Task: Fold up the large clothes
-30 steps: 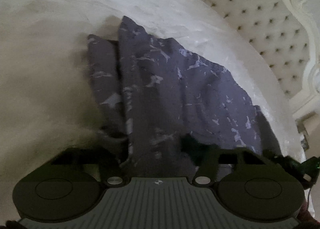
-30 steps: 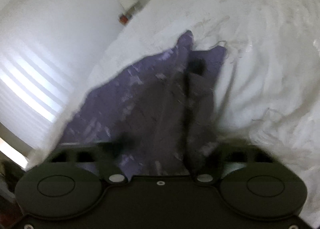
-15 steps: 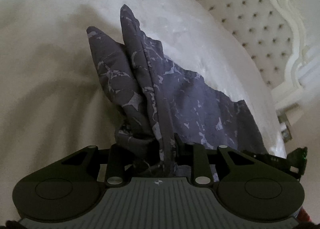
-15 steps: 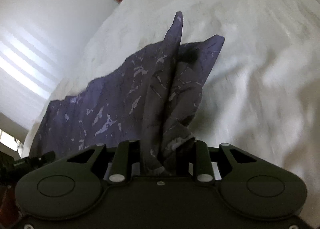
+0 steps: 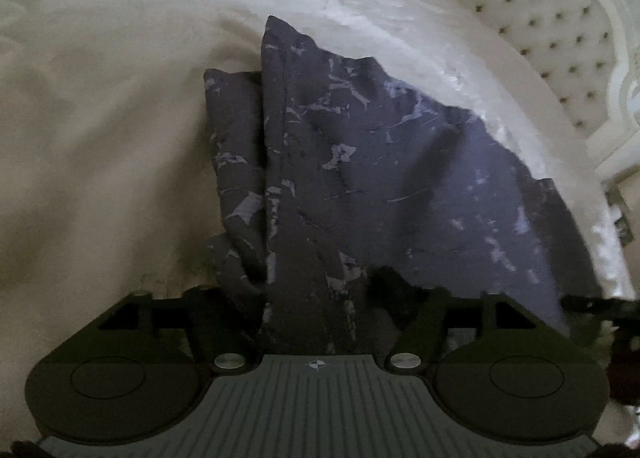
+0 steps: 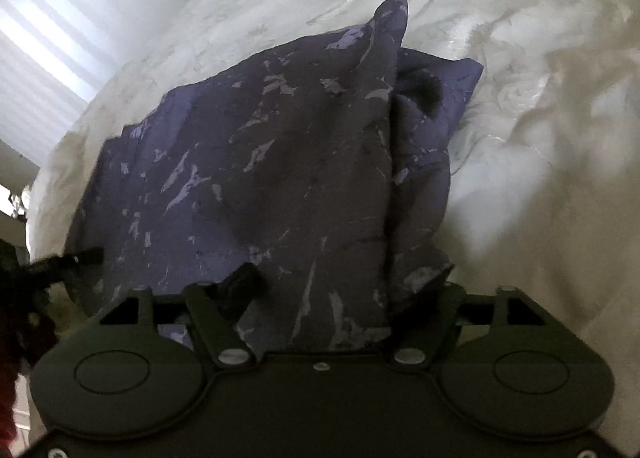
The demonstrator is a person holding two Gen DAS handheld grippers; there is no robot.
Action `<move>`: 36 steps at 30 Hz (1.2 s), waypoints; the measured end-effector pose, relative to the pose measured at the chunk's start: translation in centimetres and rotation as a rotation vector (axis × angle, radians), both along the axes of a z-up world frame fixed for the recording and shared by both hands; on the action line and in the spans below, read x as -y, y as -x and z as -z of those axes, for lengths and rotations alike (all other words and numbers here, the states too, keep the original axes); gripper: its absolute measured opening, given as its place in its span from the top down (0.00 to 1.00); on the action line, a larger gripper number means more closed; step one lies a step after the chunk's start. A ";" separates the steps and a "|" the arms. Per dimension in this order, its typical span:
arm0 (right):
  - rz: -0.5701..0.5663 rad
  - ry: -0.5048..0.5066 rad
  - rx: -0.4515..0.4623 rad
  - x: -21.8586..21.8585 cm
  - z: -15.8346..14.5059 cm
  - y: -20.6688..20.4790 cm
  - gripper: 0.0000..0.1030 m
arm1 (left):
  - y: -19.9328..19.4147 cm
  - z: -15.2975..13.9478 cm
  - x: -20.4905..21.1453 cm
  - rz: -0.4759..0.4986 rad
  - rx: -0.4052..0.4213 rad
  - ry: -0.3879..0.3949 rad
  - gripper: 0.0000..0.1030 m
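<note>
A dark purple garment (image 5: 380, 177) with pale marbled streaks lies folded on the white bed, its doubled edge pointing away from me. My left gripper (image 5: 308, 298) hovers over its near edge. Its jaws are opening, with cloth lying loose between them and the pads off it. In the right wrist view the same garment (image 6: 260, 177) spreads to the left. My right gripper (image 6: 344, 282) is likewise opening over the near edge, with cloth between its fingers but not pinched. The near hem is hidden under both gripper bodies.
A white quilted bedspread (image 5: 100, 137) covers the bed all around the garment. A tufted cream headboard (image 5: 560, 37) stands at the right in the left wrist view. A bright window with blinds (image 6: 40, 57) is on the left in the right wrist view.
Half a second ago both grippers pinched a raised bunch of the cloth. Both pairs of jaws have now spread apart, and the garment has dropped and settled flatter on the bed.
</note>
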State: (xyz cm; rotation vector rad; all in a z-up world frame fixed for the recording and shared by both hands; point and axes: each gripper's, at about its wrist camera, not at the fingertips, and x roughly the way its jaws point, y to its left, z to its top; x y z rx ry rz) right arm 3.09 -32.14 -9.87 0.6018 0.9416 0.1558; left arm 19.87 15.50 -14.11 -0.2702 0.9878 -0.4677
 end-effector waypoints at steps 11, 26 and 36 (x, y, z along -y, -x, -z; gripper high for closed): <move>0.087 -0.051 0.026 0.2 1.3 -2.7 0.00 | 1.1 1.2 3.5 0.045 0.098 -0.078 0.00; 0.156 -0.226 0.140 3.0 3.0 -0.3 0.00 | 1.6 1.8 2.4 -0.056 0.136 0.022 0.01; 0.147 -0.146 0.158 1.6 2.7 -0.3 0.00 | 5.8 -4.2 2.9 -0.207 0.237 -0.079 0.22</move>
